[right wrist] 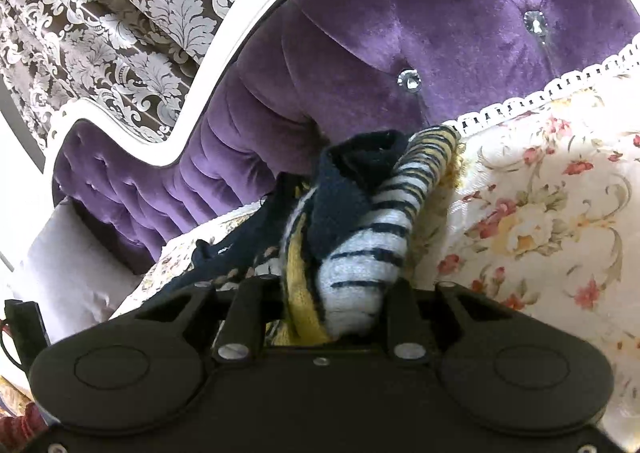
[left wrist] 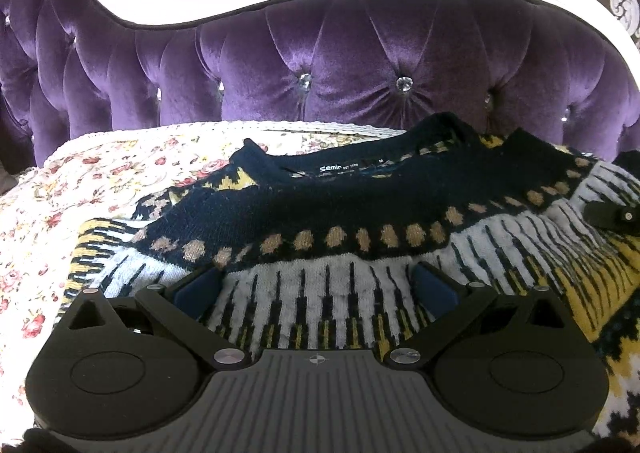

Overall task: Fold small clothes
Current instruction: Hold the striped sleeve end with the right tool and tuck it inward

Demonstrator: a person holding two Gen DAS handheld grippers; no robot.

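Sleeve fold under way: right tongs (right wrist: pixel 340 293) clamp a bunched sleeve of the knitted sweater (left wrist: pixel 340 221), which lies ahead of the wide-open, empty left tongs (left wrist: pixel 316 289) on the floral bedspread (left wrist: pixel 80 193). Next, probably, carry the sleeve across the body.

— Where's the sweater (left wrist: pixel 360 213)?
— Spread flat just ahead of the left gripper (left wrist: pixel 316 289), navy collar farthest away.
— And its striped sleeve (right wrist: pixel 368 253)?
— Bunched between the right gripper's (right wrist: pixel 332 293) fingers.

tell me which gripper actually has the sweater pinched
The right gripper: a bunched fold of the sweater sits clamped between its fingers. The left gripper is open, fingers spread over flat knit.
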